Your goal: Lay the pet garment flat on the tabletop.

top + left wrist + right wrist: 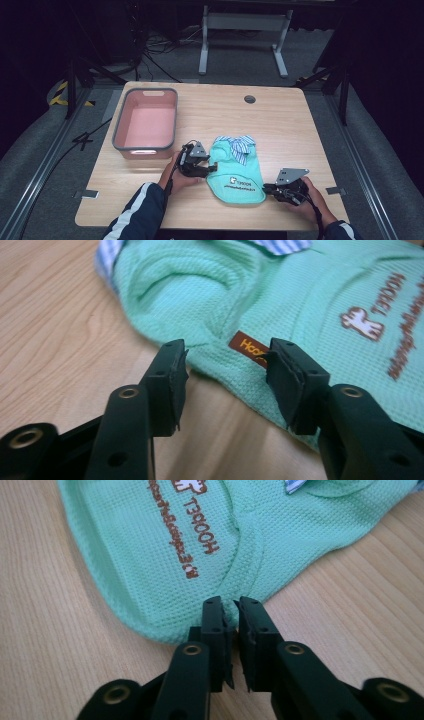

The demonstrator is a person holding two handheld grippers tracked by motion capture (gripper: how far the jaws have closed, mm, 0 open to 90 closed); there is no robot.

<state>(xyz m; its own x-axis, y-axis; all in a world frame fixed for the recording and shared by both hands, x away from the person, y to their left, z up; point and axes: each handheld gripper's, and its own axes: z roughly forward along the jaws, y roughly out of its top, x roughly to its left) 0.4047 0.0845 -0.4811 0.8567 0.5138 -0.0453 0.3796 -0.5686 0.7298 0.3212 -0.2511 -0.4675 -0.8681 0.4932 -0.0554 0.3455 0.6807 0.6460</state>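
Surface: pale wood table [280,125], dark floor beyond. Item: small mint-green garment [236,172], flat, centre-front. Left gripper [226,367]: at its 9 o'clock edge, jaws spread, nothing pinched. Right gripper [229,611]: at its 4 o'clock hem, jaws nearly together, nipping cloth. Step, judged: taking hold for folding or lifting; left must close. Pink bin [146,123] at 10 o'clock; bare wood at 2 o'clock.

Grey carpeted floor [320,55] surrounds the wooden table [295,130], a grey metal frame [243,30] behind.
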